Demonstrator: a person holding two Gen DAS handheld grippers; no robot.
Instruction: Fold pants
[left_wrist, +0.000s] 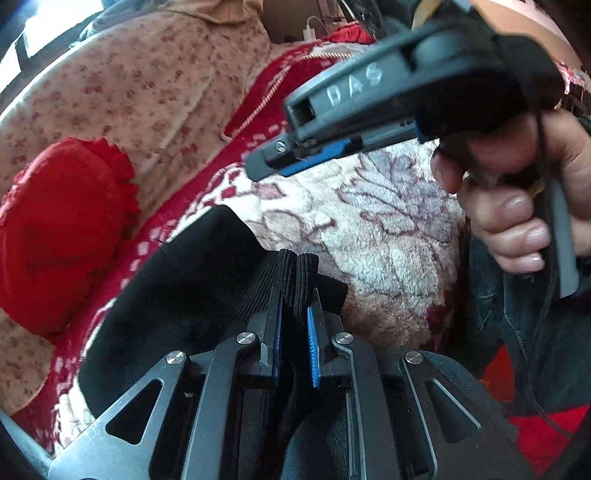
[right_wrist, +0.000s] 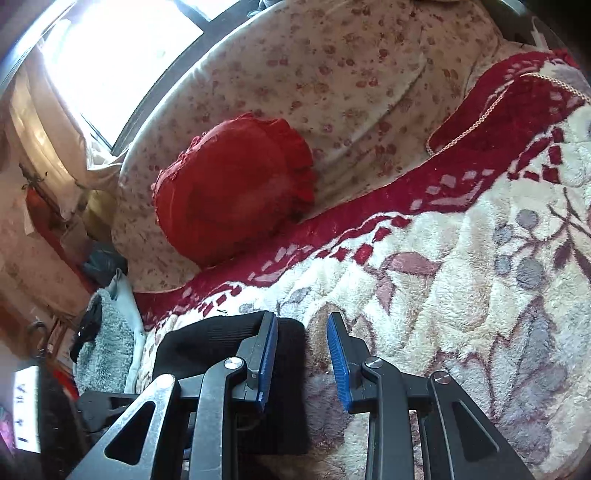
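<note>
left gripper (left_wrist: 295, 295) pinches the black pants' (left_wrist: 192, 280) ribbed edge on the floral blanket (left_wrist: 369, 229), near a red cushion (left_wrist: 59, 229); right gripper (right_wrist: 301, 354) hangs spread, empty. one-sided hold risks the fold slipping crooked.

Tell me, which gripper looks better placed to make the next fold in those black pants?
Left, probably. The left gripper is already shut on the ribbed edge of the pants, so it could carry the cloth over. The right gripper is open, gripping nothing, its jaws straddling a pants corner on the blanket.
</note>
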